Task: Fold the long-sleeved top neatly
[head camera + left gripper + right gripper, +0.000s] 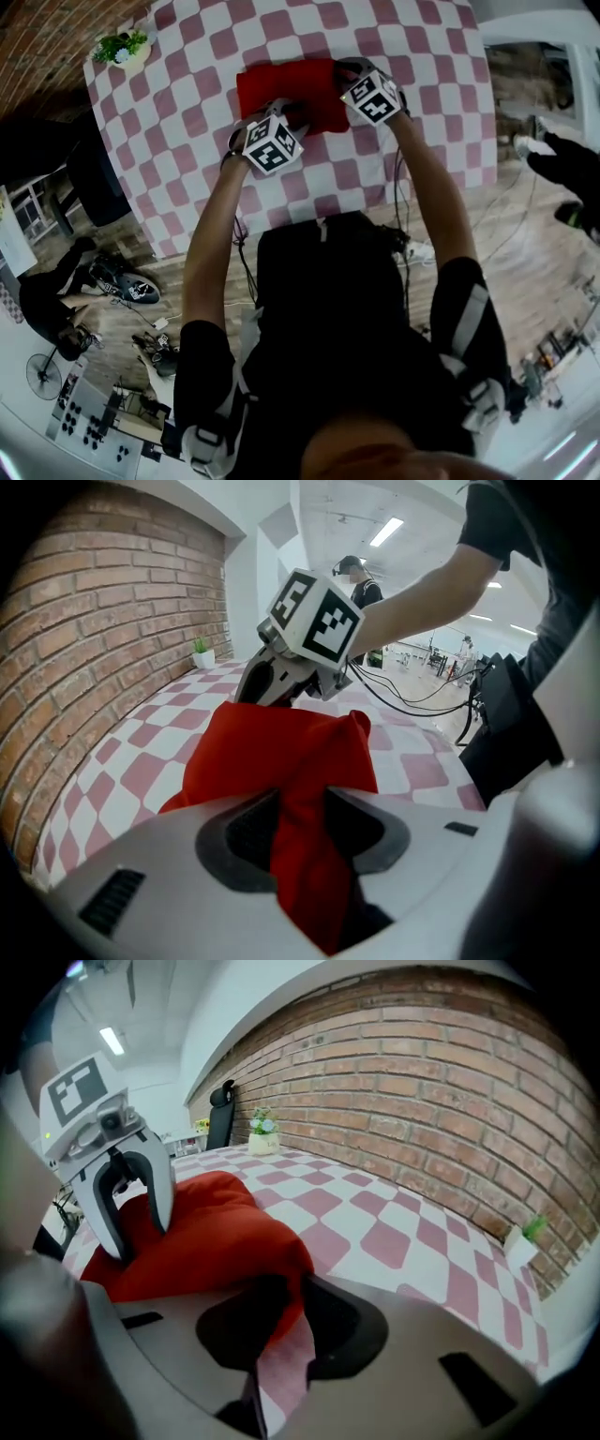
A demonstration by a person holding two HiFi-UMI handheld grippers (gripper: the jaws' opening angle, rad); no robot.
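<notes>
Both grasp red top (281,89) | left gripper (300,829): bunched fabric | right gripper (286,1321): edge | tablecloth (427,141) open around

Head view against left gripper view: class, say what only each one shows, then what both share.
Only the head view shows the floor with a fan, and the red top lying as a rectangle. Only the left gripper view shows the left gripper with jaws closed on a fold of it, plus ceiling lights. Both show the checked tablecloth, the potted plant and the right gripper.
</notes>
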